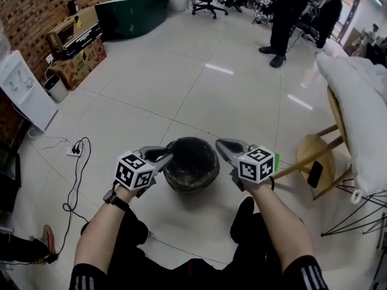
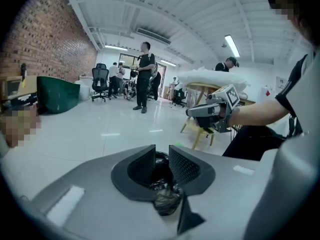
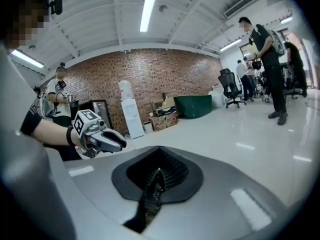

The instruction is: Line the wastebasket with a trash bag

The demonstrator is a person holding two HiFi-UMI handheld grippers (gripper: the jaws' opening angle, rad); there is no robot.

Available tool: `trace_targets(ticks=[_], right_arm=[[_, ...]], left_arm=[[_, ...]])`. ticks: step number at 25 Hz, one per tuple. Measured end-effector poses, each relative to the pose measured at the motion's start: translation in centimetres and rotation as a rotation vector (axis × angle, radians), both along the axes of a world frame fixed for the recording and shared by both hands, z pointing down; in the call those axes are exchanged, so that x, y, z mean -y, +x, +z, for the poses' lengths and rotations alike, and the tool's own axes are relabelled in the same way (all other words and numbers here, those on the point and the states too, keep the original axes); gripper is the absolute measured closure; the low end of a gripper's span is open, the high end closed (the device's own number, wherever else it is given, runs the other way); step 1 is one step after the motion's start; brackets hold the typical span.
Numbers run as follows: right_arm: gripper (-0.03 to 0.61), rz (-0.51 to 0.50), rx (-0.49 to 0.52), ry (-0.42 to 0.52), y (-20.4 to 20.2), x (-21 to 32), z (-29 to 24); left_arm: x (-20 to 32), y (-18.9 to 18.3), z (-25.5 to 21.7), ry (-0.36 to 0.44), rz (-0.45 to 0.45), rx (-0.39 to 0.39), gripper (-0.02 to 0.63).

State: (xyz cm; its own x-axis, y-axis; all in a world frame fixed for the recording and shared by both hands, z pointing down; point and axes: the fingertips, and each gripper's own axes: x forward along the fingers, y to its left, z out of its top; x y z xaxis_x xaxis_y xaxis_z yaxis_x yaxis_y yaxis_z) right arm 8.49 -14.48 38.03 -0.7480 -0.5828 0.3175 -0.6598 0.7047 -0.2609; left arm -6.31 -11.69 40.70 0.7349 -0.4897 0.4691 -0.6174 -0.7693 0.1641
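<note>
A round dark wastebasket (image 1: 192, 164) stands on the white tiled floor in front of me, with the black trash bag (image 1: 195, 154) covering its mouth. My left gripper (image 1: 166, 156) is at the bag's left edge and my right gripper (image 1: 222, 145) at its right edge, both held up above the floor. In the left gripper view, crumpled black plastic (image 2: 164, 186) is bunched between the nearly closed jaws of the left gripper (image 2: 161, 151). In the right gripper view, the right gripper (image 3: 158, 151) is shut on a thin fold of the bag (image 3: 149, 199). The basket's own wall is mostly hidden.
A wooden stool (image 1: 314, 156) with a phone on it stands to the right, beside a white cushion (image 1: 357, 101). A cable and power strip (image 1: 74, 151) lie on the floor at left. A white dispenser (image 1: 21, 89) and boxes (image 1: 75, 47) line the brick wall. A person (image 1: 284, 17) stands far off.
</note>
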Motion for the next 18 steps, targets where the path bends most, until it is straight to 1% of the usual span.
trace_targets(ticks=[2,3,4,7,9,13,18], right_arm=[[0.572,-0.012,0.034,0.022,-0.8,-2.5,-1.1],[0.572,-0.013,0.041,0.032,-1.1,-3.6,-1.3],[0.572,-0.012,0.039,0.043,-1.3,-4.7,-1.3],[0.572,-0.013,0.008,0.064,-2.2,-7.3,-0.5],[0.572,-0.024,-0.006,0.062,-2.9,-8.3,0.2],[0.572,-0.032,-0.005,0.072,-3.9,-8.6,0.7],[0.572,-0.034,-0.040,0.103,-4.4,-8.1,1.3]], left_arm=[[-2.5,0.7,-0.5,-0.015,0.000,-0.038,0.534],[-3.7,1.1,-0.6,-0.016,0.002,-0.047,0.514],[-4.8,1.3,-0.6,-0.016,0.004,-0.052,0.508],[-7.6,1.6,-0.2,-0.013,0.012,-0.053,0.500],[-8.7,1.8,0.6,-0.010,0.031,-0.038,0.491],[-9.0,2.9,1.8,0.000,0.062,-0.030,0.457],[-8.0,3.4,1.8,0.041,0.057,-0.024,0.454]])
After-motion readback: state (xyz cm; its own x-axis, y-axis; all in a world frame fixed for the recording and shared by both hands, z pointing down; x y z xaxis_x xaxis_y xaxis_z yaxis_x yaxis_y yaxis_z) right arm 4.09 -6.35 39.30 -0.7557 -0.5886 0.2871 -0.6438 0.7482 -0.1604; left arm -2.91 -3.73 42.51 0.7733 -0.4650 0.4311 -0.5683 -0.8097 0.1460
